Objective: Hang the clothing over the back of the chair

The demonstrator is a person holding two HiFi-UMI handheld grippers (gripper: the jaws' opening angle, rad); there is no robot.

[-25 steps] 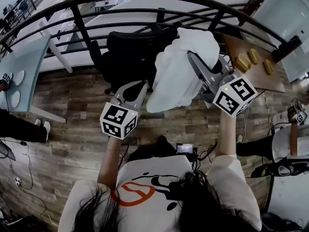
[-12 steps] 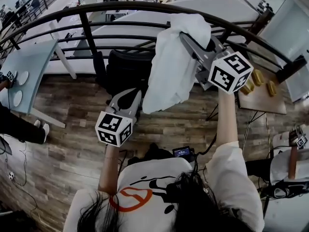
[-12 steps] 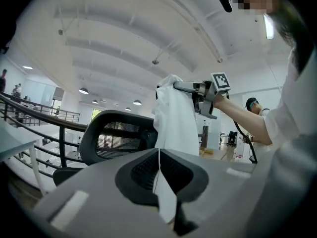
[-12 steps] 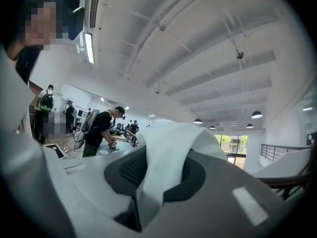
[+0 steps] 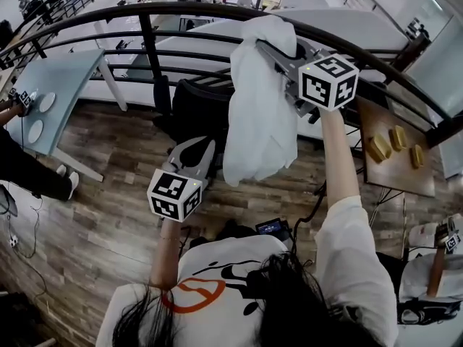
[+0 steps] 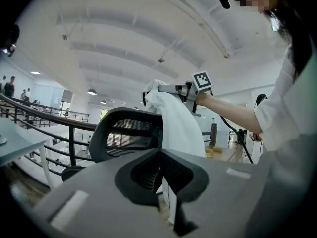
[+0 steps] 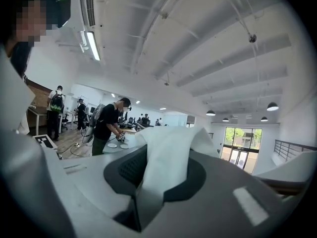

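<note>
Head view, starting nearest us: our left gripper (image 5: pixel 205 147) sits low over the wood floor (image 5: pixel 108 215). Its own view shows the jaws together at the tips with nothing pinched between them. Higher and further out, our right gripper (image 5: pixel 259 45) is raised at arm's length. Its jaws are clamped on a fold of the white garment (image 5: pixel 262 121), which bunches over them and hangs down in a long drape. Behind the drape stands the black mesh-backed chair (image 5: pixel 195 107). In the left gripper view the cloth overlaps the right edge of the backrest, though we cannot tell whether they touch. None of it lies over the top of the back yet. Past the chair runs a dark curved railing (image 5: pixel 181 11). Off to the left, a pale counter (image 5: pixel 69 78) carries two small white round things.
</note>
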